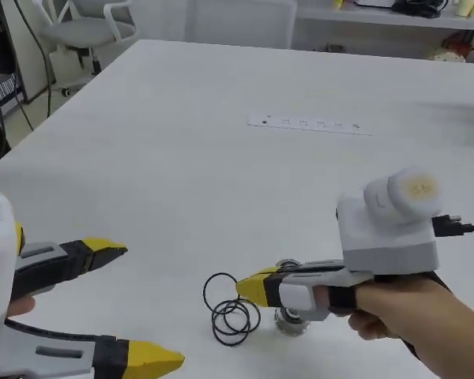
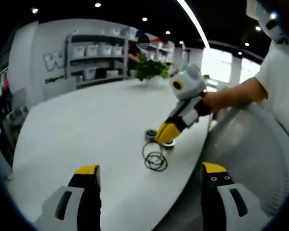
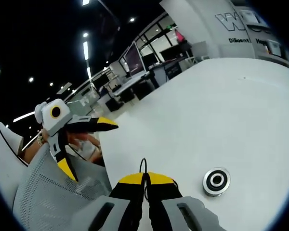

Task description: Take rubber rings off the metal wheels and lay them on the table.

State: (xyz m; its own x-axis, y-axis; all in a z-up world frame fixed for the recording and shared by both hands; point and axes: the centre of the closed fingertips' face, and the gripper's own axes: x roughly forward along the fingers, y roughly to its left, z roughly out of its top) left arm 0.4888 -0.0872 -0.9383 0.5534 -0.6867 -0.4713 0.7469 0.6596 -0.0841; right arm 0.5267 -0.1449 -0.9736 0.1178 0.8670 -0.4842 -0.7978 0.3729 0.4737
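Several thin black rubber rings (image 1: 231,312) lie in a loose pile near the table's front edge, also visible as rings (image 2: 155,159). My right gripper (image 1: 249,288) lies low over them, shut, with a black ring strand (image 3: 143,166) pinched between its yellow tips (image 3: 144,179). Two metal wheels (image 1: 288,265) (image 1: 291,320) sit on either side of that gripper; one wheel (image 3: 216,181) lies flat to its right. My left gripper (image 1: 130,304) hovers open at the lower left, apart from the rings, its jaws spread wide (image 2: 151,174) with nothing between them.
A white power strip (image 1: 308,123) lies flat mid-table. The white table (image 1: 182,158) stretches far ahead; its front edge runs just behind the rings. An office chair (image 1: 87,28) stands beyond the far left corner. A green plant (image 2: 149,70) sits at the table's other end.
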